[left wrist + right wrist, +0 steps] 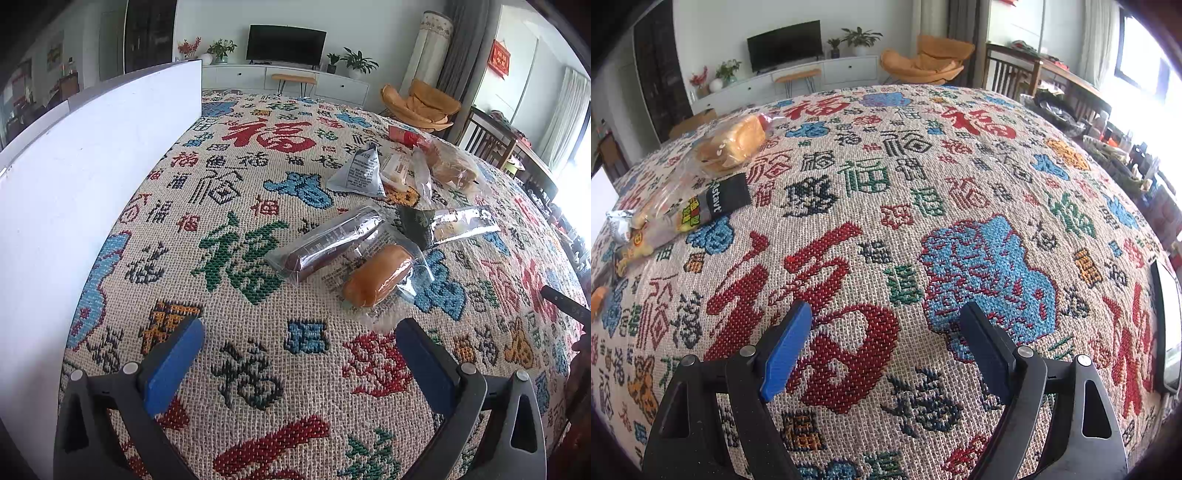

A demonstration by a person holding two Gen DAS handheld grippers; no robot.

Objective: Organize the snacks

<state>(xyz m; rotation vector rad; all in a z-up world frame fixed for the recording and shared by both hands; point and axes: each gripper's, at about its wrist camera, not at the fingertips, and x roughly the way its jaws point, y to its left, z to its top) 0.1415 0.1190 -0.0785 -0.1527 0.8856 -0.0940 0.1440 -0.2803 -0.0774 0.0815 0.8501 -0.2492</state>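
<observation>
Both the left gripper (299, 354) and right gripper (886, 339) are held apart and empty above the worktop (258, 369), ready for the wrapped snacks (376, 273) near its far edge.

Seven wrapped snacks (376, 275) on patterned cloth (258, 177); one white box (92, 166).

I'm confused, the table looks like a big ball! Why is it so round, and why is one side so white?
Left wrist view: the fisheye lens bulges the tablecloth; wrappers glint. Right wrist view: same bulge, dark corners, and the window glares white.
</observation>
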